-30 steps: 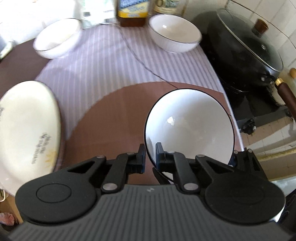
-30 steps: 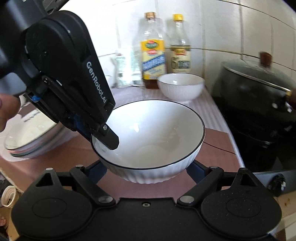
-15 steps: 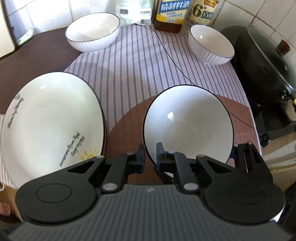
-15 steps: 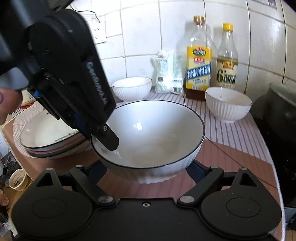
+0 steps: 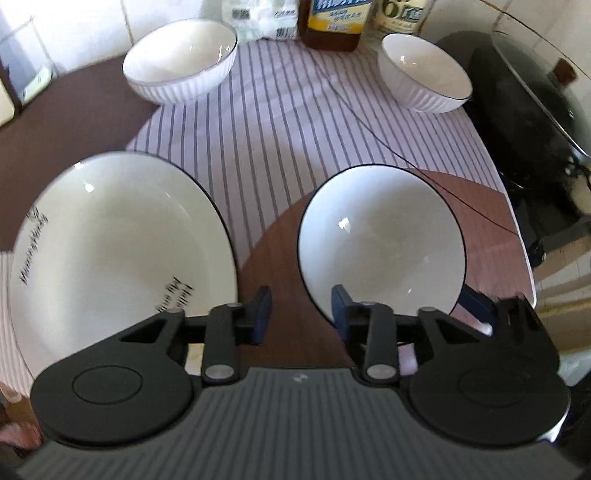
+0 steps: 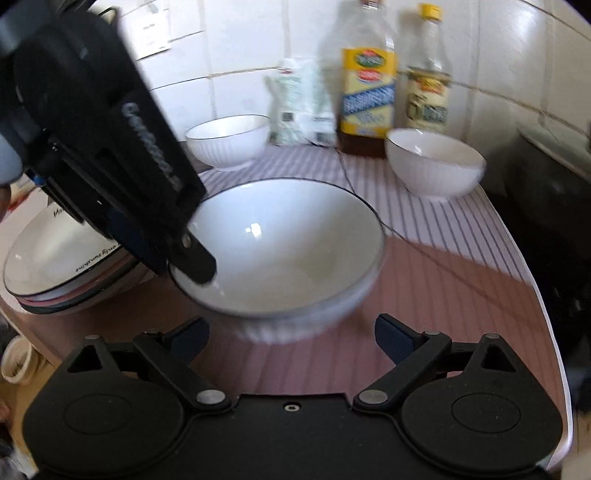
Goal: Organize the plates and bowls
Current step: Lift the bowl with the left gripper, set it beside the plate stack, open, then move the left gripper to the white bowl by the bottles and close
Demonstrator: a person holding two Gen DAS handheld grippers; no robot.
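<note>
The big bowl (image 6: 277, 251) sits on the near mat, plates (image 5: 118, 251) stacked just left. The left gripper (image 5: 300, 308) straddles its left rim, jaws spread; the right gripper (image 6: 291, 338) gapes wide just short of it. Two small bowls (image 5: 181, 70) stand far off before bottles (image 6: 369, 77); a wok (image 5: 532, 110) crowds the right.

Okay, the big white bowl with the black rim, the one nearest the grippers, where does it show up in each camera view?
Left wrist view: the big bowl sits right of centre, just beyond the left gripper, to the right of the plate stack.
Right wrist view: the same bowl fills the centre, above the open right gripper.
Shared landmark: the yellow-labelled bottle stands at the back in both.
</note>
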